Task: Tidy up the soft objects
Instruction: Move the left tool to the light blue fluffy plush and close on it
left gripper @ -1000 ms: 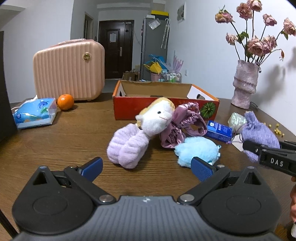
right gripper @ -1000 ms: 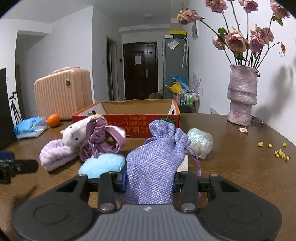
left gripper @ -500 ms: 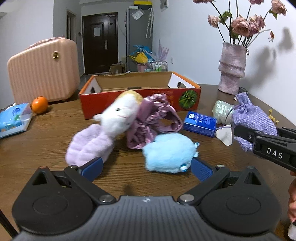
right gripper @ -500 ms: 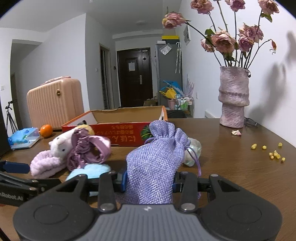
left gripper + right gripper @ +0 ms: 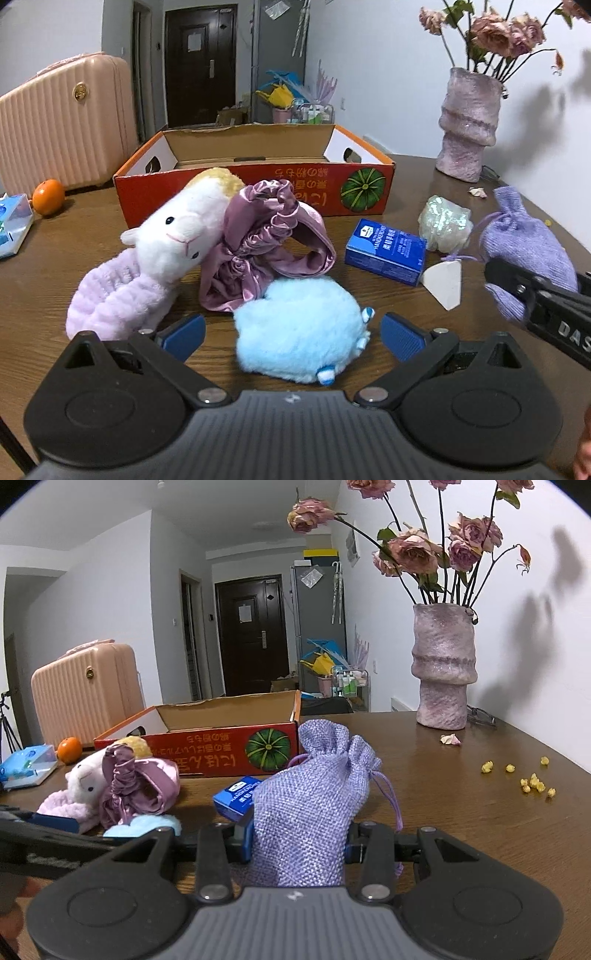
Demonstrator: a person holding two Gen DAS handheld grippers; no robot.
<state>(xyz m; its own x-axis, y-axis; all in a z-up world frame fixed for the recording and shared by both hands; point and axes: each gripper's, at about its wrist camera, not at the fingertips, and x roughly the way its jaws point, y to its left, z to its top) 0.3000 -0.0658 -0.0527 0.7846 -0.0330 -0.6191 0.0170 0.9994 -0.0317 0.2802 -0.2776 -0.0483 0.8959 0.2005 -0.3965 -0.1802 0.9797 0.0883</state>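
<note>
My left gripper is open, its blue pads on either side of a fluffy light-blue plush on the wooden table. Behind the plush lie a white lamb toy on a lilac fleece band and a mauve satin bonnet. My right gripper is shut on a lilac burlap drawstring pouch, held above the table at the right; the pouch also shows in the left wrist view. An open red cardboard box stands behind the toys.
A blue card box, a white wedge and an iridescent pouch lie right of the toys. A purple vase of dried roses stands at back right, yellow crumbs near it. A pink case, orange and tissue pack sit left.
My left gripper has moved right and forward, so the light-blue plush now sits between its open pads. My right gripper has lifted the lilac pouch higher.
</note>
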